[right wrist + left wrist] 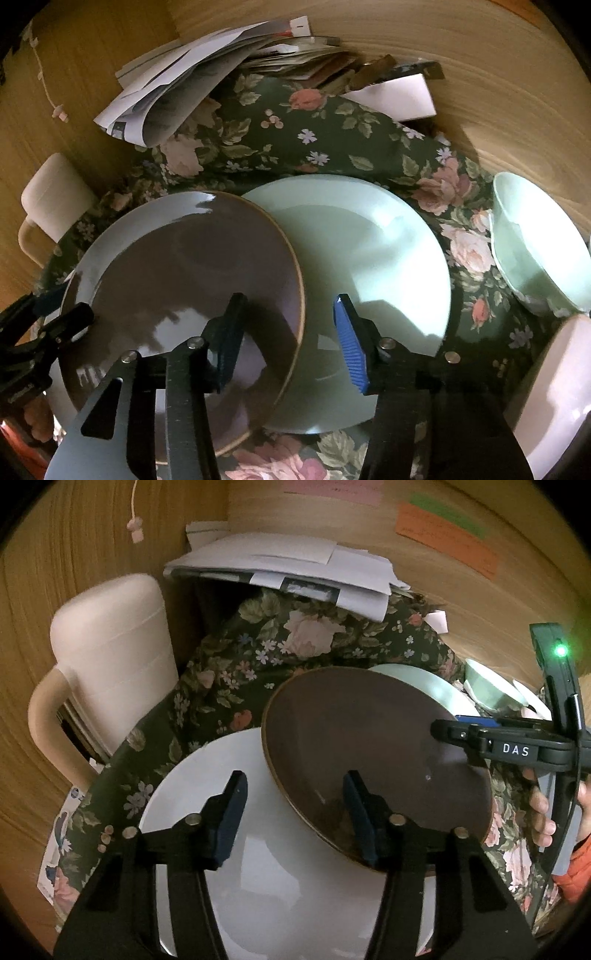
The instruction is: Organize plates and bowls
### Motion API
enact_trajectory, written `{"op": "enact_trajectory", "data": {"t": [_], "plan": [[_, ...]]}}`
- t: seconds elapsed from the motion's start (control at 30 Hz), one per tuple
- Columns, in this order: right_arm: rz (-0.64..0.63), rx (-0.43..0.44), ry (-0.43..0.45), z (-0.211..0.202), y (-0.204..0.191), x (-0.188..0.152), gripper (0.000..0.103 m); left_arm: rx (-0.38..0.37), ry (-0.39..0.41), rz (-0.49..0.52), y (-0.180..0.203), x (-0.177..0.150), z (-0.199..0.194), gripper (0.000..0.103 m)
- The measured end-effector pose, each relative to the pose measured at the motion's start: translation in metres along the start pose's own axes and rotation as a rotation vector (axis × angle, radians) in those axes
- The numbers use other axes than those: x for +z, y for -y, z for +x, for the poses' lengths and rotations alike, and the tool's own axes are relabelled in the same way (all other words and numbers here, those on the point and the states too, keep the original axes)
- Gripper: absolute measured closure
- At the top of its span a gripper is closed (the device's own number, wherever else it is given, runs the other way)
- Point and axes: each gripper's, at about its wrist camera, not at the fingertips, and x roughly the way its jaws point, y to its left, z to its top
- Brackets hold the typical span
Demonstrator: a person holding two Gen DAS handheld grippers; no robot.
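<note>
Between the wide-spread fingers of the right gripper (290,302), rim of the round brown glazed plate (184,280), unclamped, propped aslant across the round white plate (258,886) and the round pale-green plate (369,258). Opposite, left gripper (293,786) equally wide at the near rim. Likely to slip and clatter if pinched shallow on that glossy edge, or to shove the pale-green bowl (535,251) if swung outward.

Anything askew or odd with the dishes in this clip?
Yes. The brown plate sits tilted, one side on the white plate and its far edge overlapping the pale green plate, rather than stacked flat. Both tools are open around its rim. Nothing looks spilled or broken.
</note>
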Motion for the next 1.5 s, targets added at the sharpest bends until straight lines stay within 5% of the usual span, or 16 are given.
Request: {"op": "enact_trajectory", "data": {"t": [0.23, 0.67, 1.5], "plan": [[-0.014, 0.02, -0.01, 0.004, -0.006, 0.002, 0.063, -0.053, -0.03, -0.019, -0.001, 0.003, 0.004, 0.071], [0.023, 0.037, -0.029, 0.009, -0.004, -0.001, 0.064, -0.031, -0.015, 0.014, 0.013, 0.002, 0.003, 0.071], [0.073, -0.003, 0.044, -0.054, 0.008, -0.045, 0.064, -0.102, -0.037, -0.06, 0.024, -0.001, -0.008, 0.071]]}}
